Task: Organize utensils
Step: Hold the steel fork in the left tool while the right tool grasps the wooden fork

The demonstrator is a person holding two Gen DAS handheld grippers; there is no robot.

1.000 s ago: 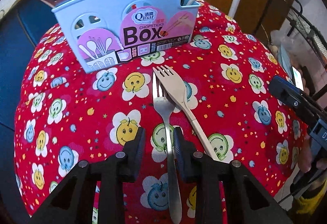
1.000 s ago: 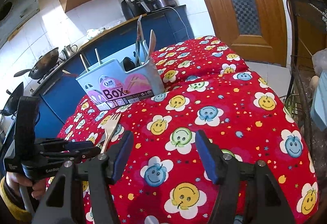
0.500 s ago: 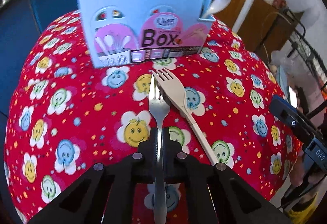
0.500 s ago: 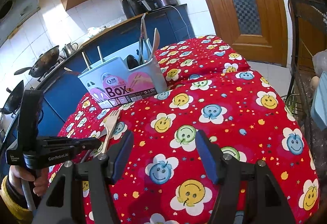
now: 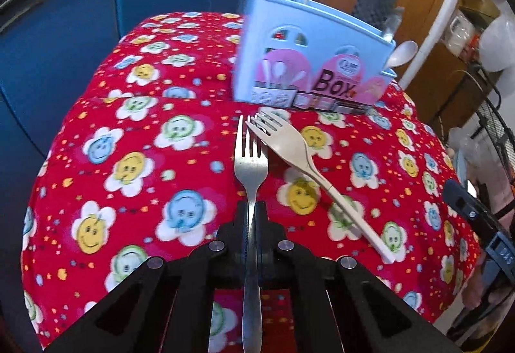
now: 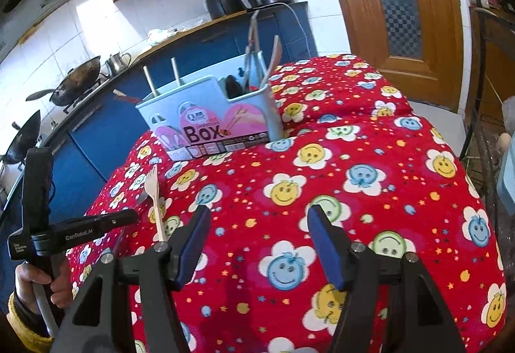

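Box (image 5: 309,69) already holds several utensils; left hand-held gripper (image 5: 251,221) clamped on steel fork (image 5: 250,160), not yet boxed; plastic fork (image 5: 289,147) still on desk (image 5: 128,160); right hand-held gripper (image 6: 257,240) apart, empty

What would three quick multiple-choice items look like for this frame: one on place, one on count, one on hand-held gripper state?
1. Where does the beige plastic fork lie?
A. inside the blue box
B. on the red cloth beside the metal fork
C. between the right fingers

2. How many forks are outside the box?
A. one
B. two
C. four

3. What state is the left hand-held gripper in?
A. shut on the metal fork
B. open above the cloth
C. shut on a spoon

Answers:
1 B: the plastic fork rests on the cloth, short of the box.
2 B: only it and the metal fork show.
3 A: the left hand-held gripper clamps the metal handle; the right hand-held gripper stands open.
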